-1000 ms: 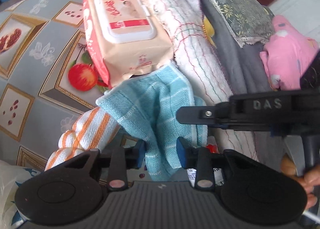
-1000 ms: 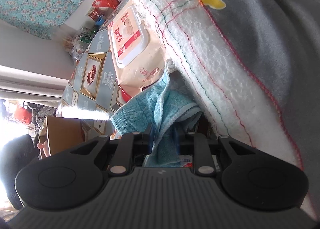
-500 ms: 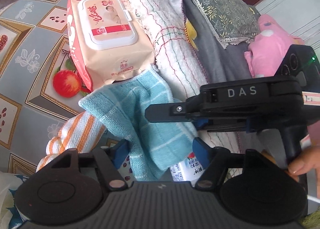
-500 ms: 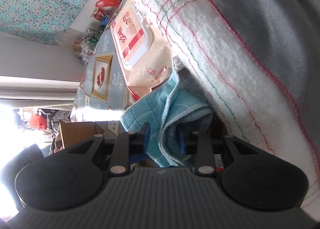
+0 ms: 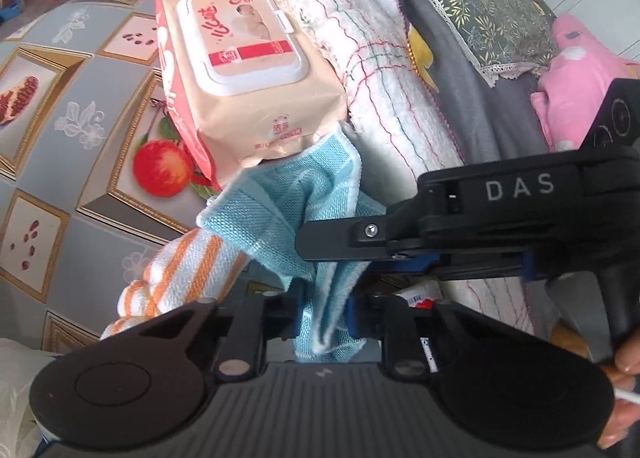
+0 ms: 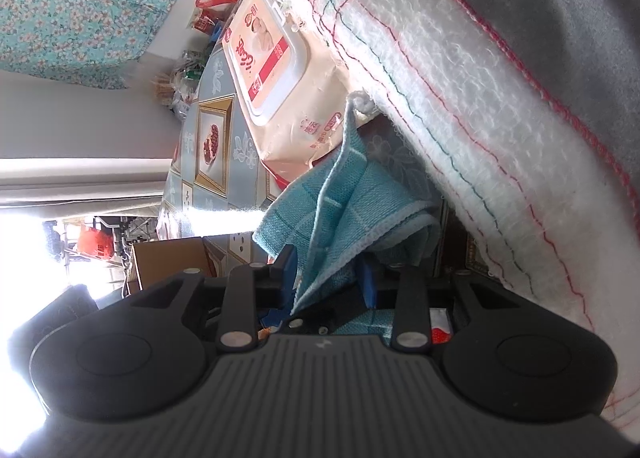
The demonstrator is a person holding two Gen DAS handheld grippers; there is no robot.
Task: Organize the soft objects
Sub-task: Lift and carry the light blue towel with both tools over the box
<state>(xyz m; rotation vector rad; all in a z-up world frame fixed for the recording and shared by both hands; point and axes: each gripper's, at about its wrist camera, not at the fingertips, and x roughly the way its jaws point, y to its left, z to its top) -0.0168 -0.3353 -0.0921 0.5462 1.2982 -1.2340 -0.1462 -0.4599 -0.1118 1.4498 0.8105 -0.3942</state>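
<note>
From my left wrist camera, the fruit-patterned tablecloth [image 5: 60, 162] filled the nine o'clock side, with an orange-striped towel [image 5: 180, 274] bunched at seven o'clock. At twelve o'clock a pack of baby wipes [image 5: 248, 86] lay on the cloth, its near end touching the blue towel [image 5: 288, 210] at centre. My left gripper [image 5: 322, 318] was closing, its pads pinching the towel's hanging lower folds at six o'clock. My right gripper [image 5: 332, 236] reached in from three o'clock, against the same towel. A white stitched blanket [image 5: 384, 90] and grey fabric [image 5: 472, 106] lay toward one o'clock, something pink [image 5: 576, 78] at two o'clock. In the right wrist view, my right gripper [image 6: 328, 274] had loosened slightly; blue towel sat between its blue pads, but I could not tell whether they pressed it.
</note>
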